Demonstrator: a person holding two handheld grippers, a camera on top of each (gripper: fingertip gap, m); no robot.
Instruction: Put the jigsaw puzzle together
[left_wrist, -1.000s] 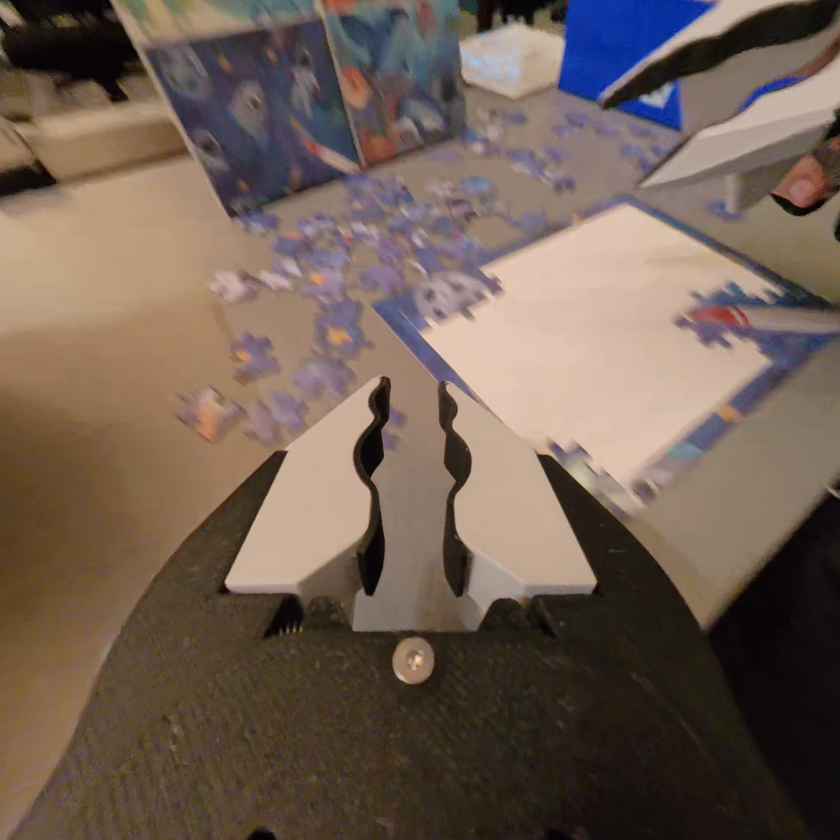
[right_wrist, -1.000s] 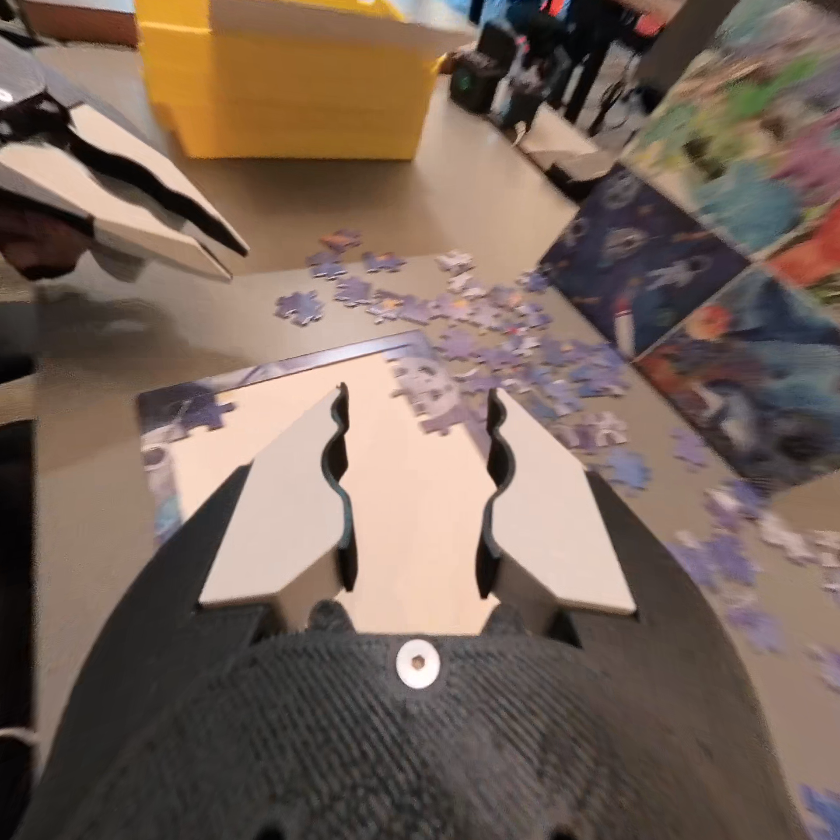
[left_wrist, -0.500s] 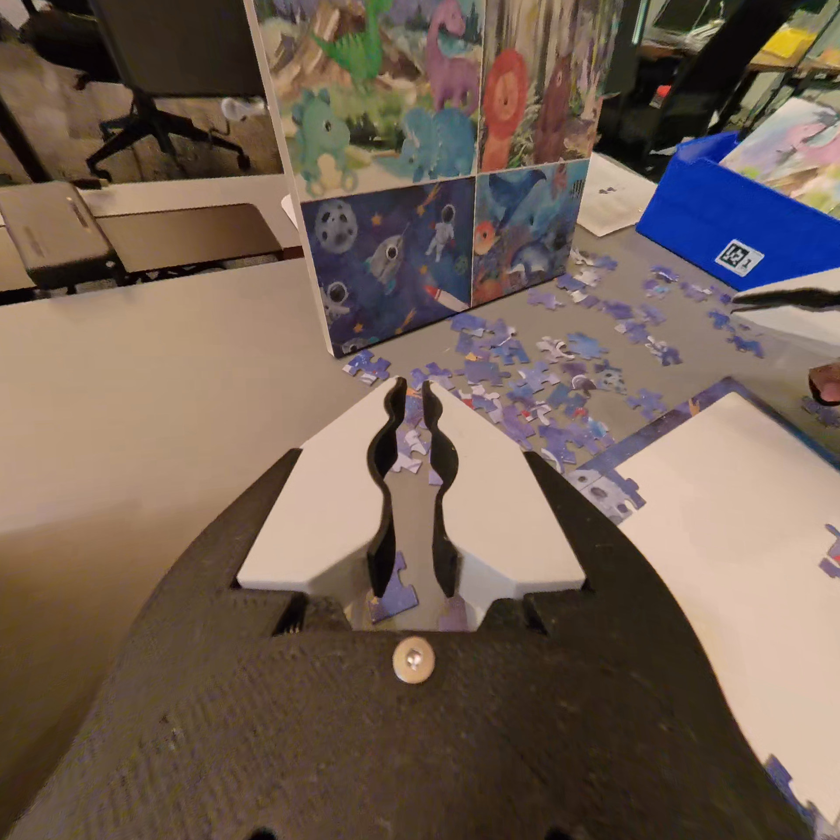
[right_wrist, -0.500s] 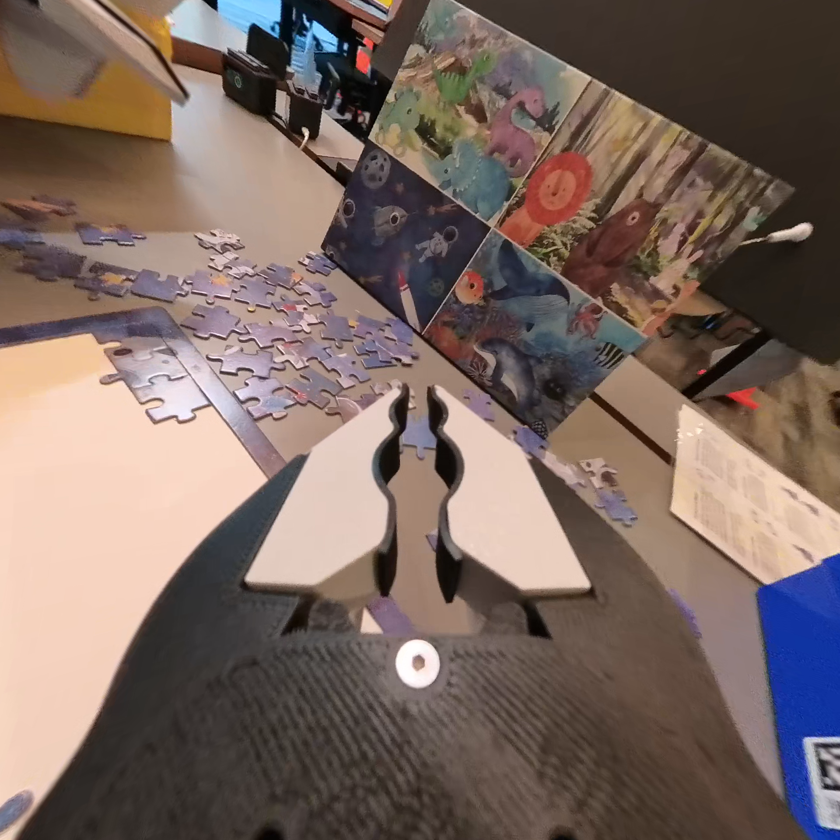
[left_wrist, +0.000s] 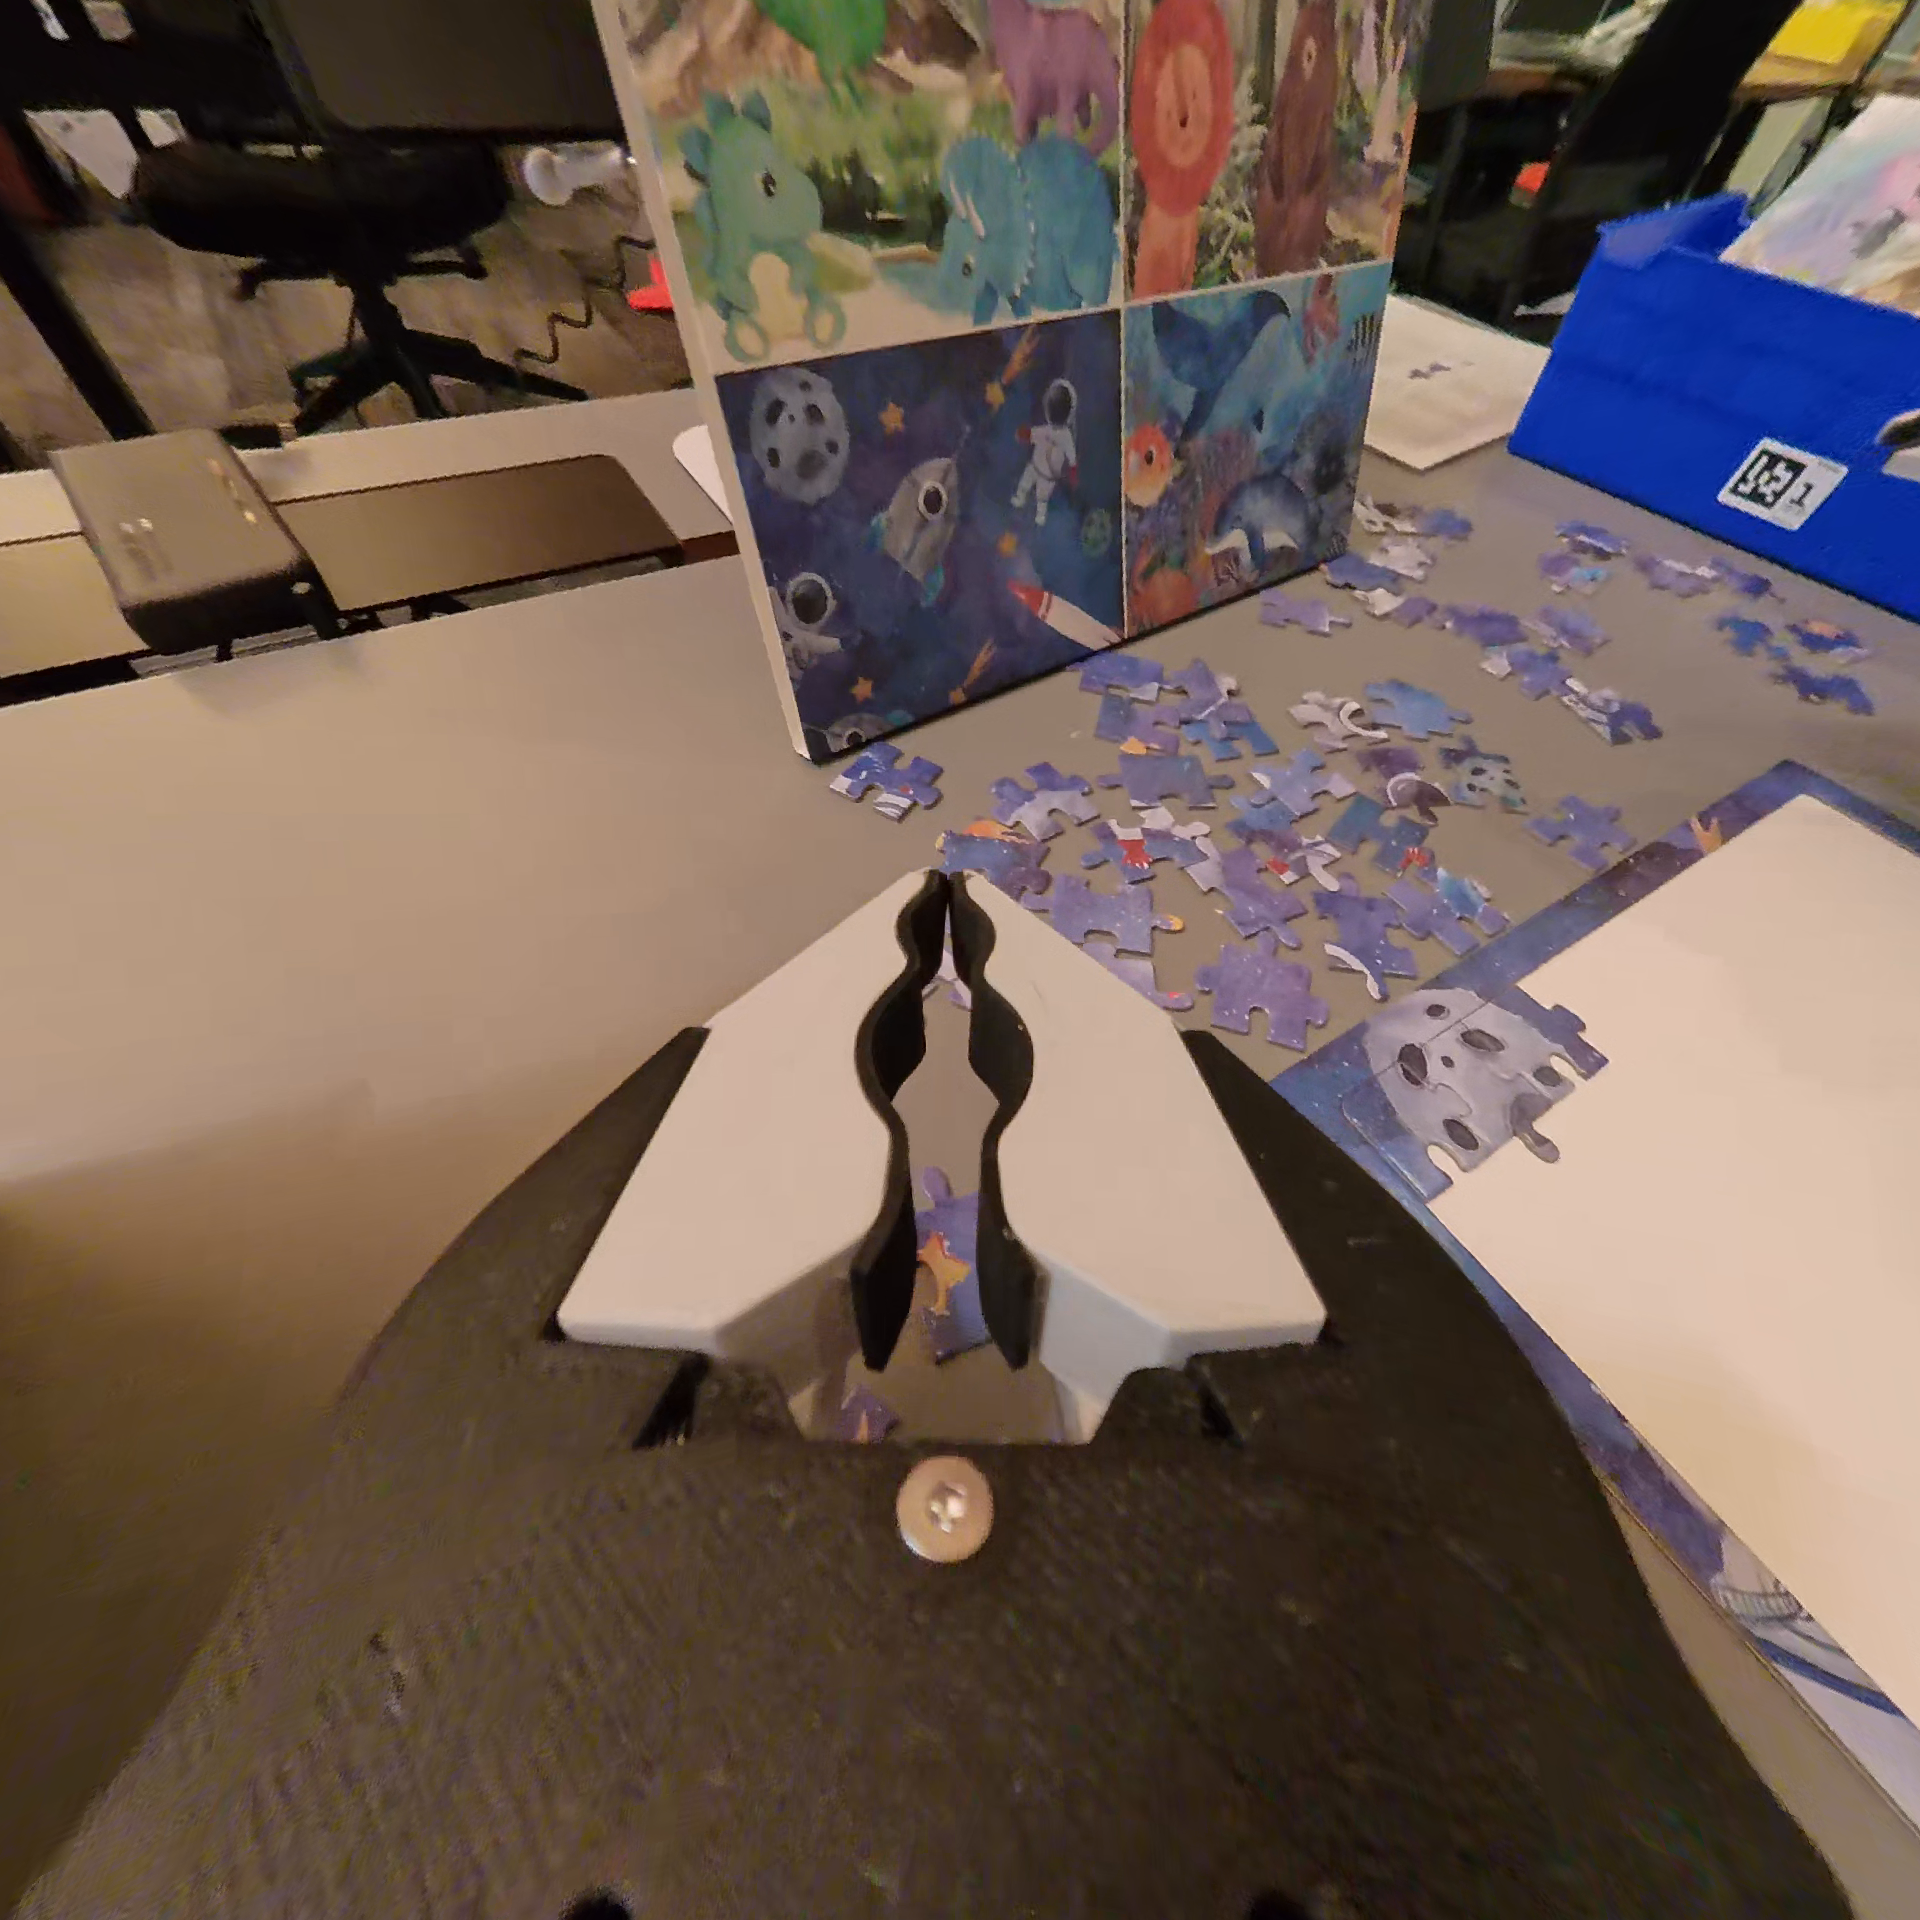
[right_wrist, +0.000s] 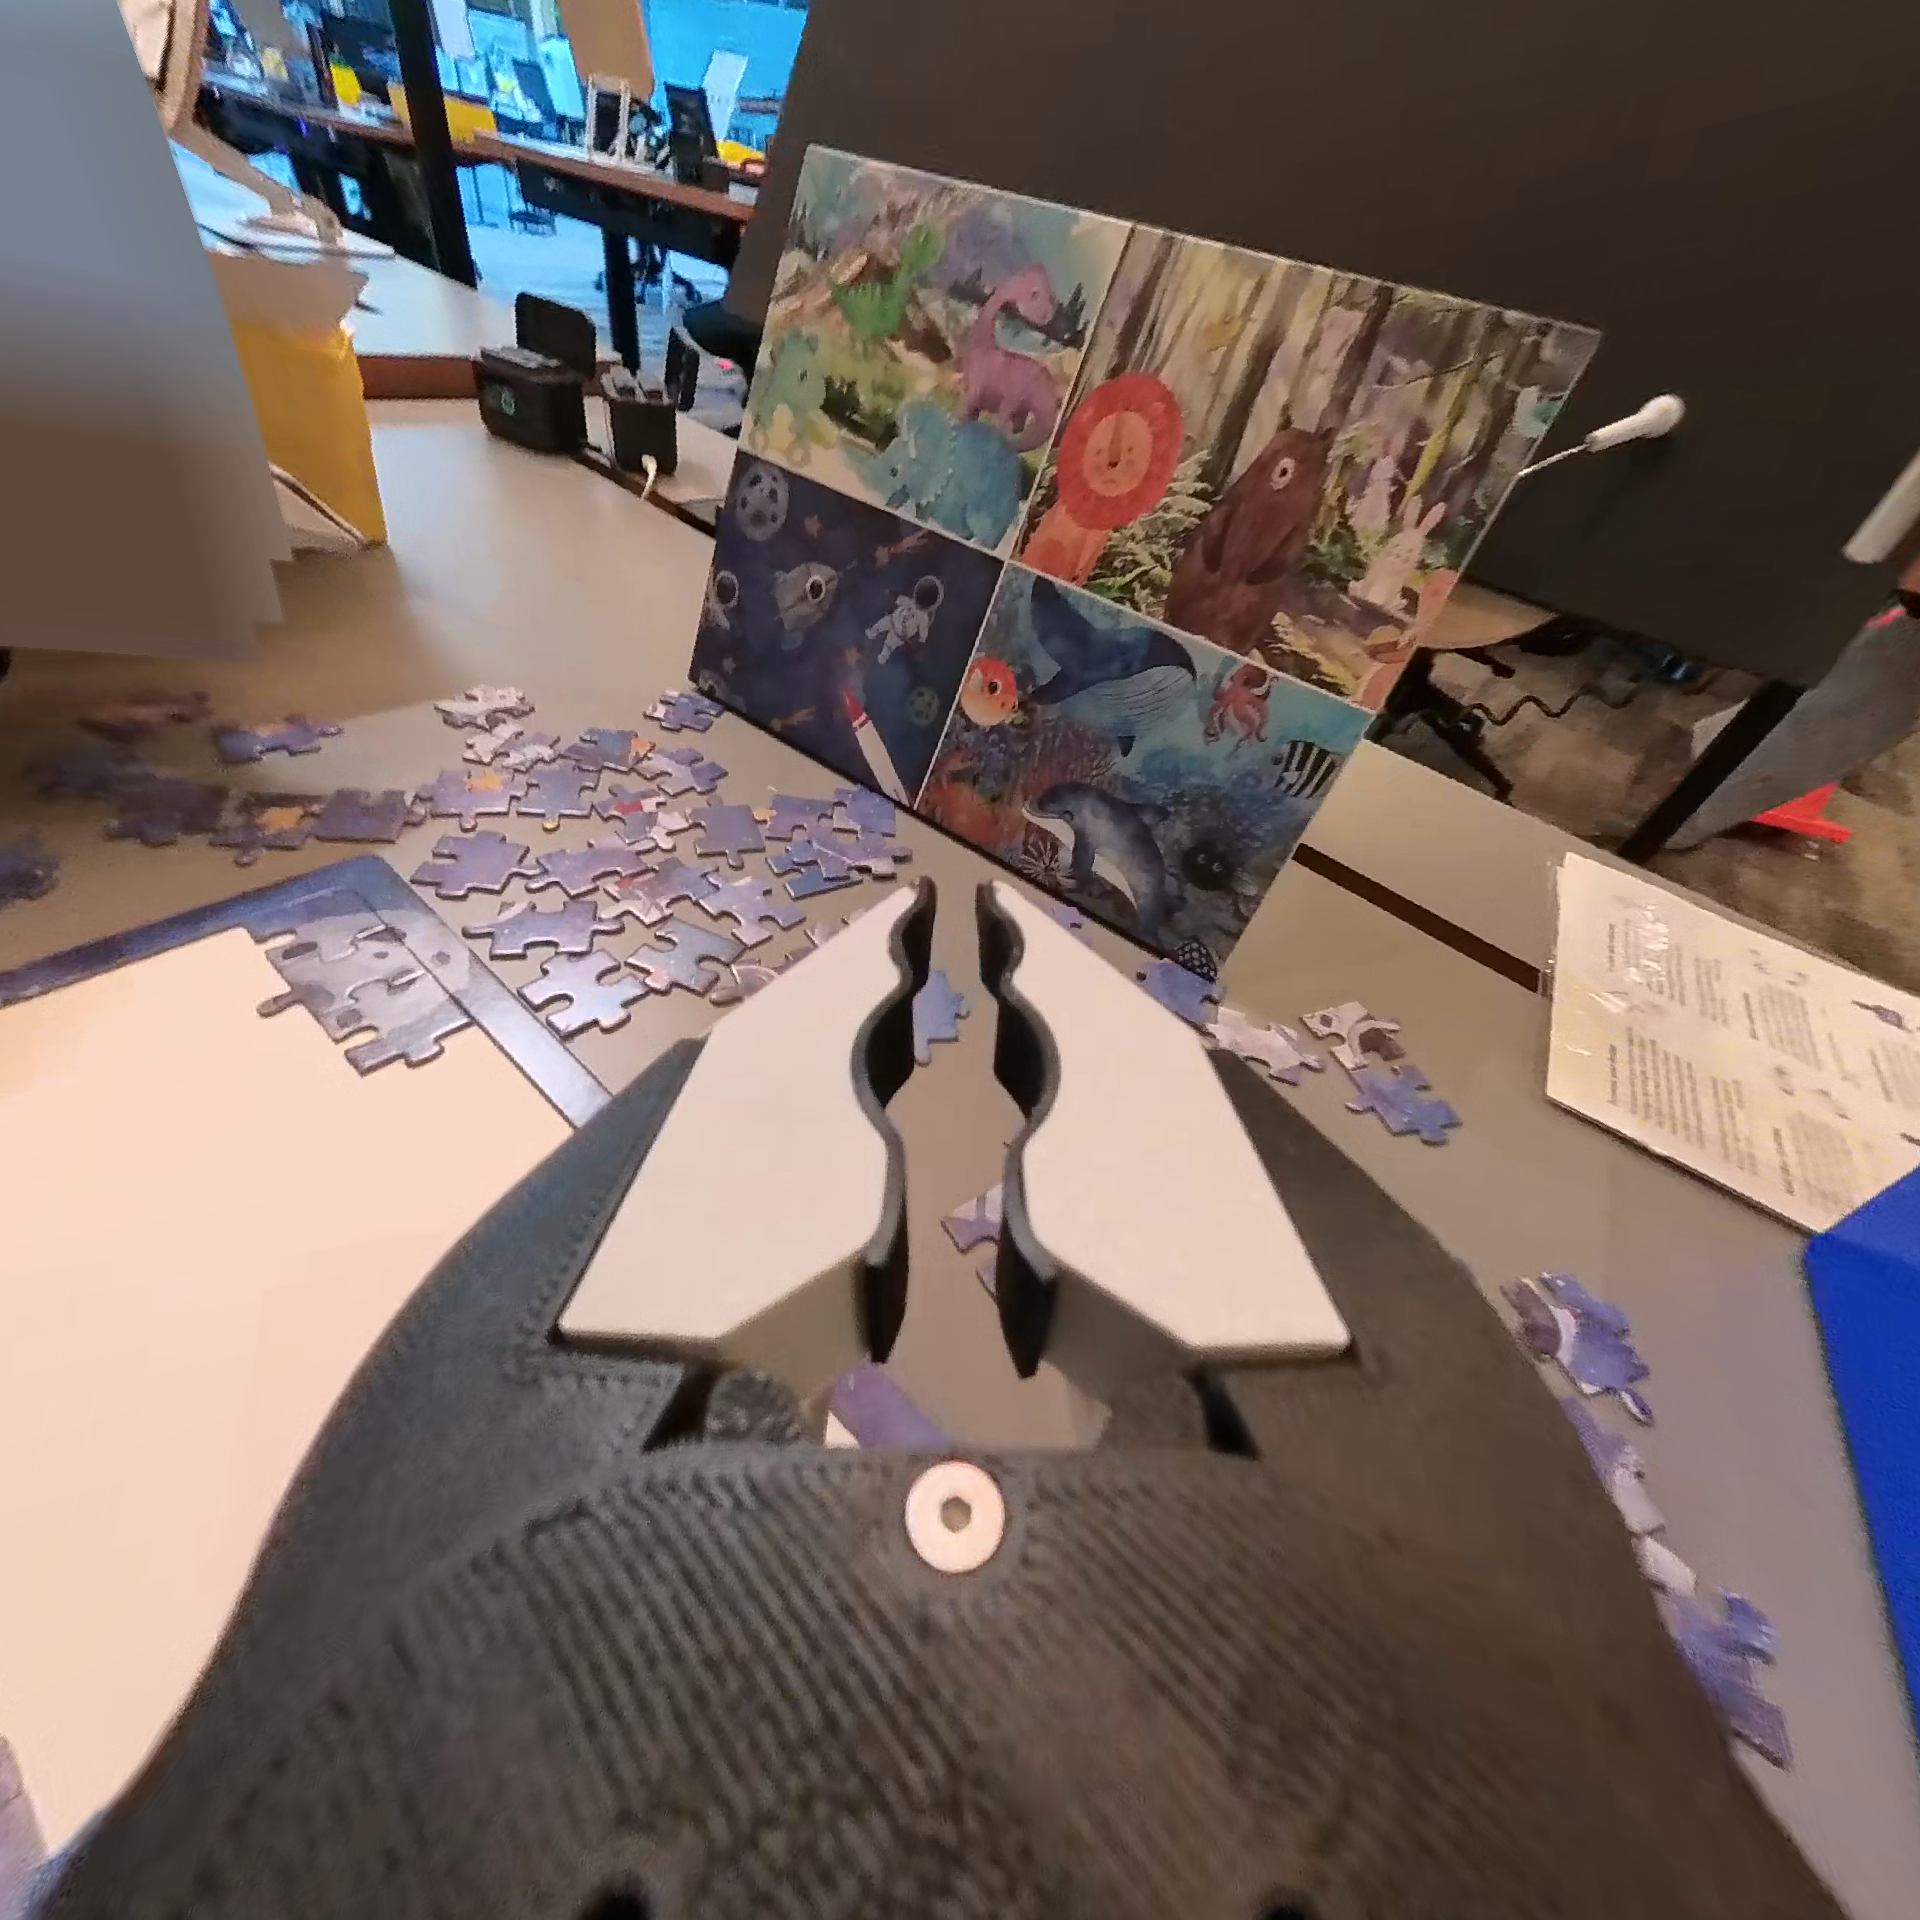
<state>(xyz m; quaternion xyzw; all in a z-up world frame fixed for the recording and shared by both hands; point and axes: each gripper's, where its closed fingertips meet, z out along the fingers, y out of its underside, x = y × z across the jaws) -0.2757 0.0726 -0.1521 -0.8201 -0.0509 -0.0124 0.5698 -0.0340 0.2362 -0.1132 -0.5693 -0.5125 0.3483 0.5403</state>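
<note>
Left gripper (left_wrist: 948, 881): tips clenched together on nothing; poised over the near-left edge of the scattered blue cardboard puzzle pieces (left_wrist: 1257, 831)
Right gripper (right_wrist: 954, 889): narrowly parted, nothing grasped; above loose pieces, near the upright four-picture puzzle box (right_wrist: 1091, 582)
Frame: white puzzle tray with blue border (right_wrist: 208, 1195), left; corner moon cluster fitted

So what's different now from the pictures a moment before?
Both tools swung up to face the propped picture board instead of looking down at the puzzle tray. The left hand-held gripper closed until its tips met, with nothing between them. The right hand-held gripper narrowed from wide to a slim gap, also empty. The loose puzzle pieces, the tray and the blue bin stayed put.
</note>
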